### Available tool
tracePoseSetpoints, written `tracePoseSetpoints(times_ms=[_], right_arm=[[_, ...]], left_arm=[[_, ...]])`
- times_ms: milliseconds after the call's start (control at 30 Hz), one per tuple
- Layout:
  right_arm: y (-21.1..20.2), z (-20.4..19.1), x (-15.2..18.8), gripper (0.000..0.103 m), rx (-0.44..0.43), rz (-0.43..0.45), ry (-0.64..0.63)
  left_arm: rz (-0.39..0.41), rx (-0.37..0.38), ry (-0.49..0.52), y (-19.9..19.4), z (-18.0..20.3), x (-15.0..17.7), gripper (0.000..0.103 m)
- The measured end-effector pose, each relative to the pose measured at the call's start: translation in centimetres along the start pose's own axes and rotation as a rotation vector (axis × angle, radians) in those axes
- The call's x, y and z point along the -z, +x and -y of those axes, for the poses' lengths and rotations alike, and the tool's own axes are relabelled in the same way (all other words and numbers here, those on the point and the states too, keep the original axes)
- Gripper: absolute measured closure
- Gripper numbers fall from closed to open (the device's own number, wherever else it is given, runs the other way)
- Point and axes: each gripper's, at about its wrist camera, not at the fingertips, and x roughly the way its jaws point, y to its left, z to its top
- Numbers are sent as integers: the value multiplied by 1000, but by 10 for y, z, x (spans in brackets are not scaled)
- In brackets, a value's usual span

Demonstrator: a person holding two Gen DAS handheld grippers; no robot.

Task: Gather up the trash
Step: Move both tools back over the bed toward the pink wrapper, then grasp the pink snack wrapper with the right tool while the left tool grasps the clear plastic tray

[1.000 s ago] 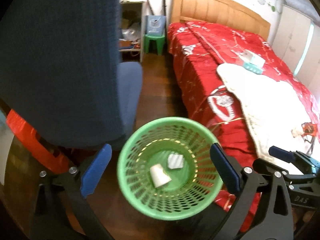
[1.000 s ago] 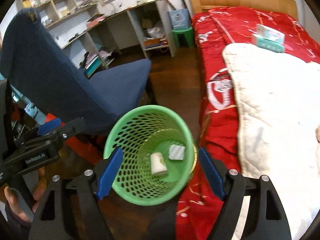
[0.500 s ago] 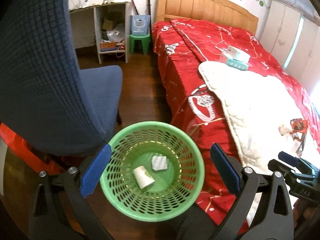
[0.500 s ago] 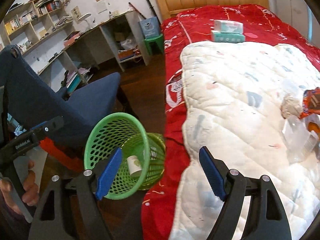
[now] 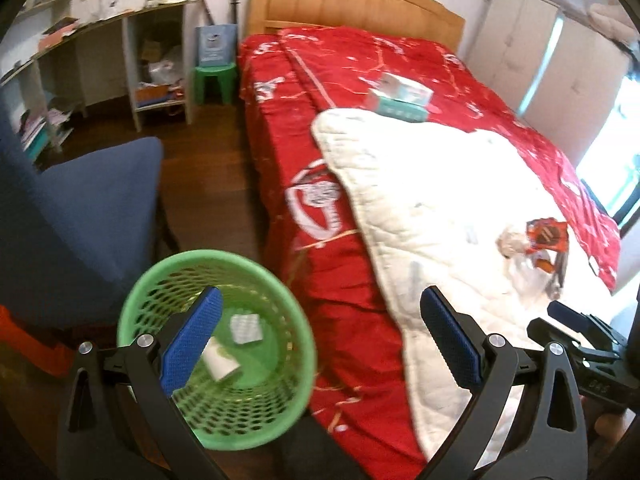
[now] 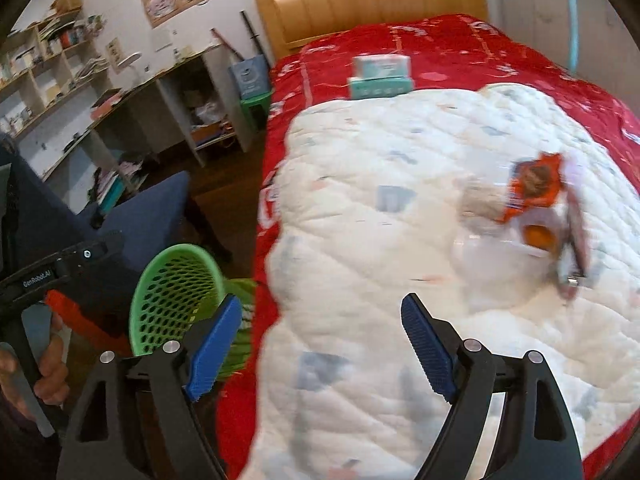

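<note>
A green mesh basket (image 5: 212,257) stands on the floor beside the bed, with a paper cup (image 5: 220,364) and a white packet (image 5: 246,328) in its bottom. My left gripper (image 5: 320,296) hovers open over the basket's right side and the bed edge, holding nothing. On the white quilt (image 6: 380,152) lies a heap of trash: an orange wrapper (image 6: 534,184), a crumpled tissue (image 5: 512,240) and clear plastic (image 6: 492,256). My right gripper (image 6: 320,300) hangs above the quilt, short and left of the heap, its jaws opening with nothing between them.
A blue chair (image 5: 80,208) stands left of the basket. Two stacked tissue boxes (image 5: 400,98) rest on the red bedcover (image 5: 360,56) beyond the quilt. A desk with shelves (image 5: 156,60) and a green stool (image 5: 214,80) line the far wall. A hand (image 6: 44,368) holds the left gripper.
Both views have swung right, from above the basket toward the bed. The basket has slid to the lower left and the trash heap on the quilt has come closer. Both grippers stay empty.
</note>
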Motion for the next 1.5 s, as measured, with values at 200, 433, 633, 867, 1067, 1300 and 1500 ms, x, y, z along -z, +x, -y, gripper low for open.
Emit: tracePoseSetpoints(times_ms=[200,433,633,867,1067,1300,1500], right_arm=[[-18,57,-1,24,87,30,57],[-35,130,-9,24,166,57,144],[-35,172,-26,24,176,56,138],[-17,205,-37,27,150,2,89],[1,228,-47,27,82,-37,32],[27,245,-58,27,-19,-70,-42],[41,254,-67,24,-121,-76,-71]], left_arm=[[-8,33,52,10,37,-4,7],[-29,85,91,22,72,-10,11],[-46,133,141,33,105,-13,20],[-80,228,232,48,154,-6,30],[-132,316,281,66,185,3,39],[-173,378,366,86,220,8,40],[-204,413,425,102,245,14,43]])
